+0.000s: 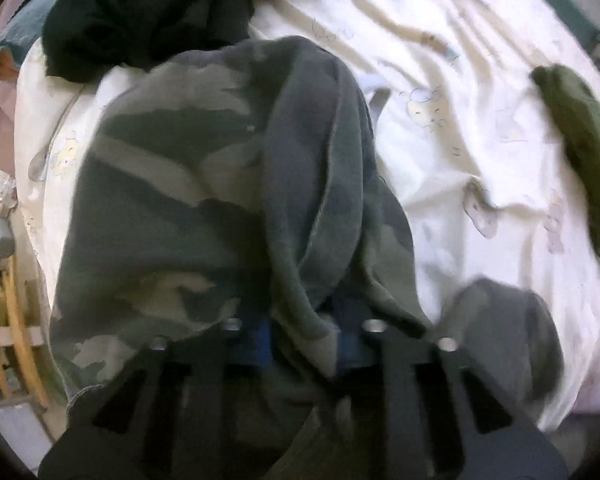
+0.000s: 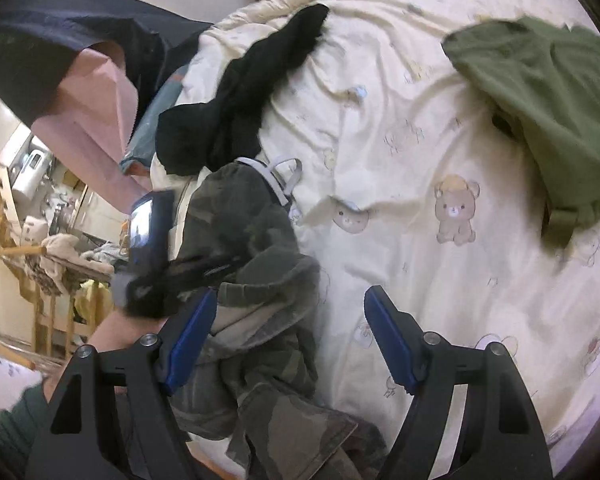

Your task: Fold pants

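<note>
Camouflage pants [image 2: 252,264] bunched at near-left edge of bear-print sheet [image 2: 440,280], long axis running away up the bed. Left gripper [image 1: 304,336] clamped on a fold; right gripper [image 2: 288,340] agape, empty, just beside, rightward.
</note>
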Tool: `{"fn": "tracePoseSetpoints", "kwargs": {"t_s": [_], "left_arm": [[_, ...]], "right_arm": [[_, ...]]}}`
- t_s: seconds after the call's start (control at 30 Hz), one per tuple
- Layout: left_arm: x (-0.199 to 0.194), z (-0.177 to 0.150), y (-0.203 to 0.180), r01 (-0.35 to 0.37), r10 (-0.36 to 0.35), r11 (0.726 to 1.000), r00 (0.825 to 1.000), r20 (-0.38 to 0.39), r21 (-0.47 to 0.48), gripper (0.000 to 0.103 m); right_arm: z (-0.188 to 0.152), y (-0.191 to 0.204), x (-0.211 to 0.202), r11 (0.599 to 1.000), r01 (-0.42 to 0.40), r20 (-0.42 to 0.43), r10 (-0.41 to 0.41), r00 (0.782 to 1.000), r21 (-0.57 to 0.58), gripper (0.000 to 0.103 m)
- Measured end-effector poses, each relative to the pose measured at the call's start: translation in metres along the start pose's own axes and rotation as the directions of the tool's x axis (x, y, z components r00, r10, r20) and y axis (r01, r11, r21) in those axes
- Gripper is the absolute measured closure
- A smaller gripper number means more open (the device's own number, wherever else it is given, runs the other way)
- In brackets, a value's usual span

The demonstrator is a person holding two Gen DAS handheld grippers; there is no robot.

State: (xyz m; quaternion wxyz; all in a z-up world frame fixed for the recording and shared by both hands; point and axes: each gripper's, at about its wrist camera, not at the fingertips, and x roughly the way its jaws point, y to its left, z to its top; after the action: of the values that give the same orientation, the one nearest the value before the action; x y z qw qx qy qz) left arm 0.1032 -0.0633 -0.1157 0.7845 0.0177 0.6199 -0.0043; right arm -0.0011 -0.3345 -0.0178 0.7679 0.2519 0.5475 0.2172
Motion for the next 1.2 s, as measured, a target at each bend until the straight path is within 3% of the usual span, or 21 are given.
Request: {"fn": "tracePoseSetpoints", "kwargs": {"t_s": [0.13,0.23,0.4,0.5,0.57,0.63,0.67,0.73,0.8,1.0,1.07,1.1,1.13,1.2], "left_arm": [[-0.048,-0.038,0.029,0.048,-0.048,0.999,0.997,0.067,0.007,0.093],[-0.07,-0.078,0.059,0.066,-0.066,0.998,0.997,0.036,0.013,0.094],[-0.038,-0.131,0.089,-0.011,0.016,0.999,0.994,-0.105,0.05,0.094],[-0.031,-0.136,0.096,0.02,-0.021,1.0,0.995,-0.1,-0.014,0.092],[-0.037,-0.132,0.098,0.038,-0.041,0.998,0.997,-0.067,-0.047,0.087],[-0.045,-0.127,0.103,0.044,-0.049,0.996,0.998,-0.049,-0.083,0.063],[-0.049,-0.123,0.107,0.049,-0.053,0.994,0.998,-0.043,-0.102,0.057],[-0.059,-0.119,0.117,0.087,-0.091,0.986,0.996,-0.018,-0.145,0.031],[-0.071,-0.118,0.127,0.109,-0.109,0.98,0.994,0.009,-0.166,0.018],[-0.089,-0.122,0.157,0.144,-0.125,0.969,0.987,0.101,-0.203,0.017],[-0.09,-0.128,0.164,0.162,-0.132,0.964,0.981,0.145,-0.212,0.017],[-0.09,-0.133,0.164,0.155,-0.122,0.967,0.979,0.166,-0.204,0.017],[-0.092,-0.136,0.165,0.143,-0.105,0.97,0.976,0.19,-0.196,0.017],[-0.096,-0.138,0.171,0.149,-0.104,0.967,0.971,0.214,-0.208,0.017]], "right_arm": [[-0.001,0.006,0.001,1.0,0.0,-0.006,0.0,1.0,-0.013,0.024],[-0.006,0.01,0.001,1.0,-0.009,-0.01,0.008,1.0,-0.02,0.024],[-0.013,0.019,0.015,0.998,0.021,-0.052,-0.024,0.998,-0.061,0.024],[-0.021,0.029,0.032,0.996,0.012,-0.131,-0.024,0.991,-0.09,0.024],[-0.028,0.049,0.032,0.99,-0.021,-0.143,0.001,0.99,-0.138,0.024],[-0.035,0.074,0.029,0.978,-0.052,-0.153,0.021,0.988,-0.202,0.024],[-0.04,0.086,0.029,0.972,-0.064,-0.162,0.027,0.987,-0.228,0.024],[-0.056,0.116,0.032,0.954,-0.089,-0.2,0.031,0.979,-0.285,0.024],[-0.073,0.137,0.042,0.945,-0.083,-0.239,0.005,0.971,-0.317,0.024],[-0.11,0.157,0.099,0.941,0.002,-0.302,-0.11,0.947,-0.337,0.026],[-0.117,0.161,0.111,0.922,0.039,-0.262,-0.15,0.953,-0.385,0.053],[-0.12,0.163,0.117,0.91,0.072,-0.243,-0.184,0.952,-0.408,0.077],[-0.122,0.165,0.119,0.909,0.069,-0.243,-0.182,0.953,-0.41,0.086],[-0.13,0.172,0.108,0.914,0.0,-0.236,-0.105,0.966,-0.407,0.089]]}}
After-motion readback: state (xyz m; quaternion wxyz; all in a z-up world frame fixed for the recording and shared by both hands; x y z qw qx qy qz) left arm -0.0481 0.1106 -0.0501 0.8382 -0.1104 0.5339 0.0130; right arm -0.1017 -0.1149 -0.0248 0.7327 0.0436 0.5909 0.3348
